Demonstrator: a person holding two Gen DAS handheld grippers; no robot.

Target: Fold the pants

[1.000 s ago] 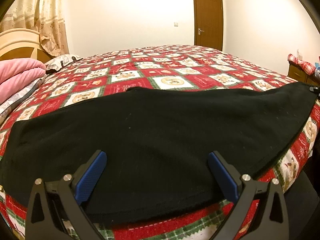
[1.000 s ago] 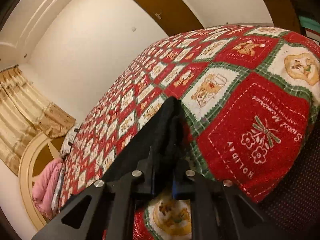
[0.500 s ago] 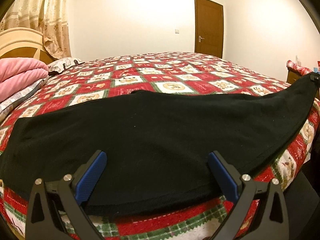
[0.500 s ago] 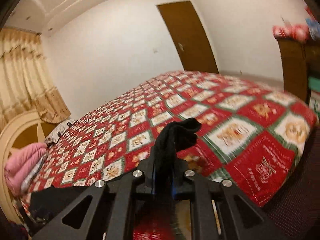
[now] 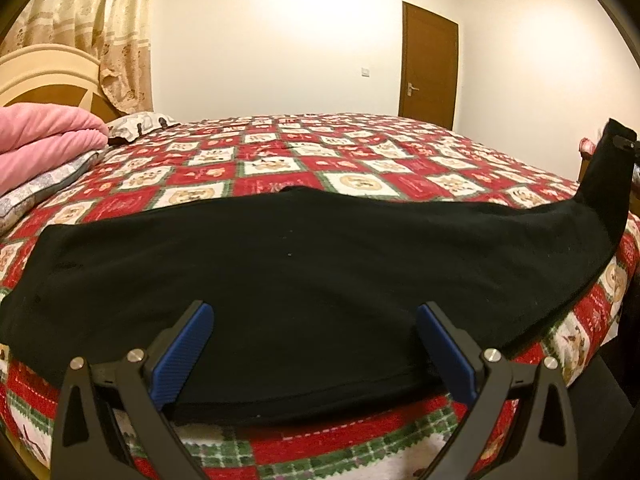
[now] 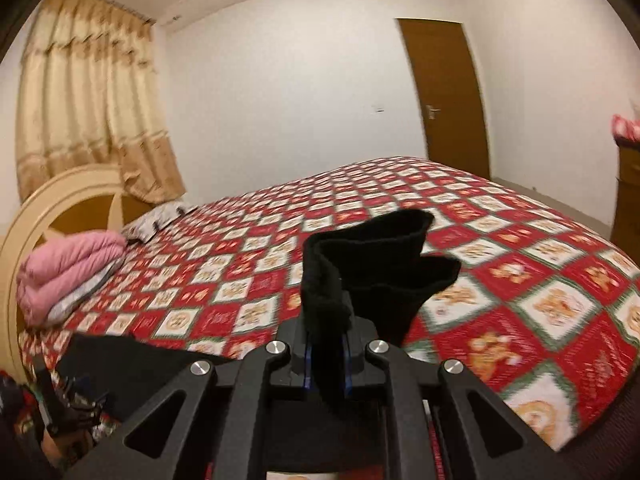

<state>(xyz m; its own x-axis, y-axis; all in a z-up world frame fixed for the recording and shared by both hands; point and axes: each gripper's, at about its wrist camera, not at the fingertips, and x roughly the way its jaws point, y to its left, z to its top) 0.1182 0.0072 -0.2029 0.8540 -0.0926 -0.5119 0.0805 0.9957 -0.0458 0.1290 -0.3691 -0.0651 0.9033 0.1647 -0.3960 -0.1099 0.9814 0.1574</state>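
Black pants [image 5: 304, 280] lie spread along the near edge of the bed [image 5: 360, 168], on its red, green and white patterned quilt. My left gripper [image 5: 316, 344] is open over their near hem, its blue pads [image 5: 184, 344] wide apart and not pressing the cloth. At the far right of the left wrist view one end of the pants rises off the bed. My right gripper [image 6: 326, 340] is shut on that end, and the black fabric [image 6: 380, 264] sticks up in folds above its jaws.
A folded pink blanket [image 5: 44, 140] and a pillow [image 5: 140, 124] sit by the cream headboard [image 6: 60, 200] at the left. A curtain [image 6: 92, 108] hangs behind it. There is a brown door [image 5: 430, 72] in the far wall and a wooden nightstand [image 6: 628, 192] at the right.
The right gripper has risen and rolled upright, lifting its end of the pants off the quilt. The left gripper stays open over the hem with hardly any movement.
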